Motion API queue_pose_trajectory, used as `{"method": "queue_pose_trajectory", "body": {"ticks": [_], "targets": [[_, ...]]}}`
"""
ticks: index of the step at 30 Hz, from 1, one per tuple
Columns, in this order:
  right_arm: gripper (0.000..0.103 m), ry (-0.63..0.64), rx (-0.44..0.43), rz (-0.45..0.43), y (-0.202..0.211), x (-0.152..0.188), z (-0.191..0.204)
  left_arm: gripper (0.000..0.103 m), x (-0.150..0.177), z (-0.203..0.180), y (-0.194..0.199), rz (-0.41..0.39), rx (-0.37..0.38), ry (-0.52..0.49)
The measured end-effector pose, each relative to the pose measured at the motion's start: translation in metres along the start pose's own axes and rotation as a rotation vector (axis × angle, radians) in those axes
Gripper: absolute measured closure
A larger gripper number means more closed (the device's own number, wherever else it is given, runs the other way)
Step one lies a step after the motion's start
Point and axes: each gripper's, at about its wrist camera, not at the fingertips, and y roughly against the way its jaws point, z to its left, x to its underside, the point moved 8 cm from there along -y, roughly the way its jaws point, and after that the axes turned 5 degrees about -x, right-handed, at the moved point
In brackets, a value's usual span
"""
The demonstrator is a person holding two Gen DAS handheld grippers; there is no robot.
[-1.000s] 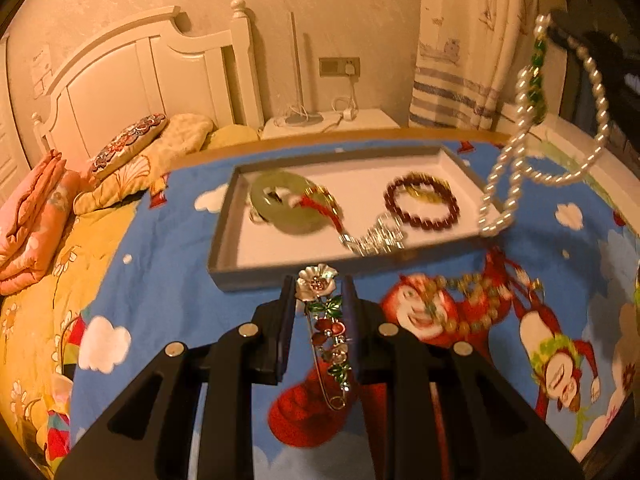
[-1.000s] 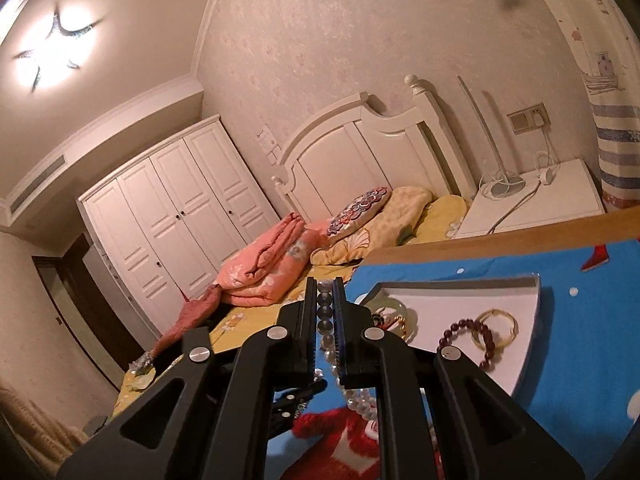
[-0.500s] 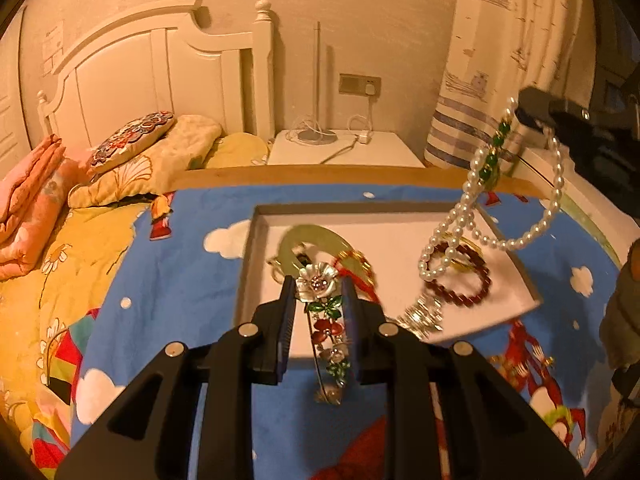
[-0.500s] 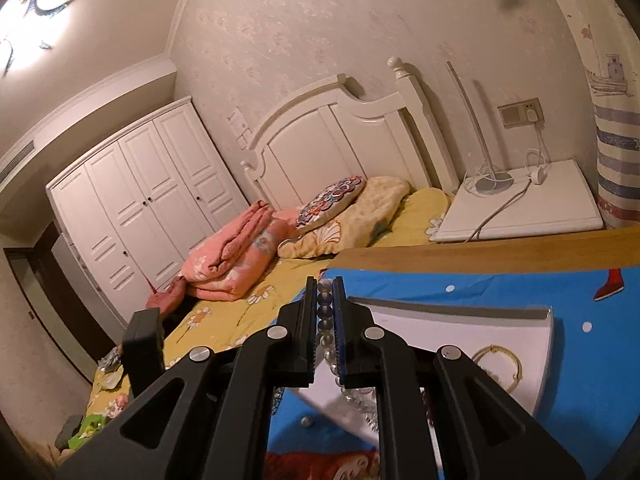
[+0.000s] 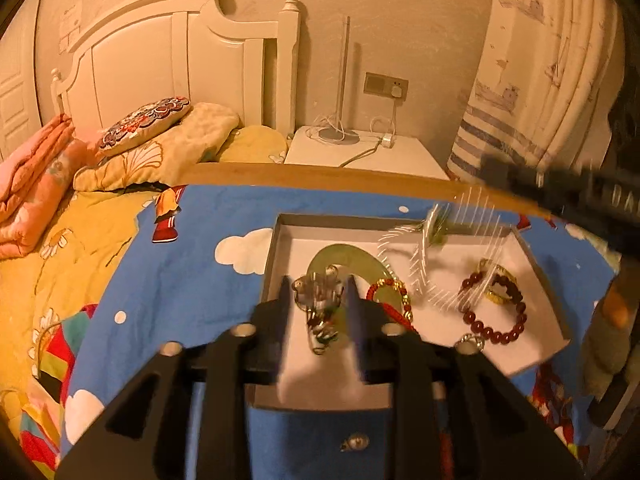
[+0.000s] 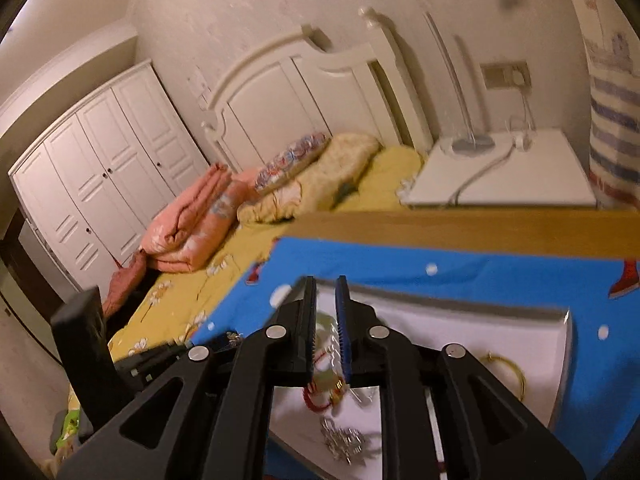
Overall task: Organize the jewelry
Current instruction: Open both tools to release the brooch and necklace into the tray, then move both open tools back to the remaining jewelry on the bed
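My left gripper hovers over the near end of the grey-rimmed tray, jaws opening. The flower brooch is a blur between them, clear of both pads. My right gripper is over the same tray, its jaws opening and nothing pressed between them. It shows as a dark bar at upper right in the left wrist view. The pearl necklace is a streaked blur below it, over the tray's white lining. A jade disc, a red bead bracelet and a gold ring lie in the tray.
The tray lies on a blue cartoon cloth with a wooden edge behind it. Beyond are a bed with pillows, a white nightstand with a lamp, and a striped curtain. A silver trinket lies in the tray.
Both grippers came forward over the tray. The left jaws widened and the brooch hangs loose between them. The pearls have left the right jaws and drop toward the tray.
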Motion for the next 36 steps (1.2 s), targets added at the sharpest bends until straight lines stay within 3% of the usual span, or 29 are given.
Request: {"method": "queue_pose_trajectory", "body": {"ticks": [2,3,4,5,15,22,30,36], "targets": [[0.080,-0.018,0.016,0.017,0.005,0.008,-0.009,0.036,-0.001,0.004,0.007,-0.032,0.003,0.018],[0.064,-0.020,0.027,0.017,0.010,0.010,-0.012,0.033,-0.001,0.005,0.010,-0.043,0.005,0.021],[0.038,-0.016,0.029,0.009,0.018,0.013,-0.015,0.030,-0.001,0.006,0.014,-0.050,0.004,0.024],[0.029,-0.011,0.025,-0.010,0.027,0.015,-0.016,0.028,-0.002,0.007,0.016,-0.055,-0.001,0.028],[0.027,-0.037,0.065,-0.096,0.096,0.026,-0.044,0.013,0.014,0.020,0.035,-0.049,-0.059,0.101],[0.026,-0.114,0.060,-0.124,0.133,0.052,-0.065,0.010,0.054,0.030,0.052,-0.001,-0.112,0.112],[0.024,-0.210,0.089,-0.116,0.165,0.105,-0.088,0.010,0.112,0.045,0.069,0.096,-0.093,0.135],[0.023,-0.299,0.109,-0.092,0.172,0.141,-0.102,0.010,0.145,0.017,0.081,0.115,-0.031,0.036]]}}
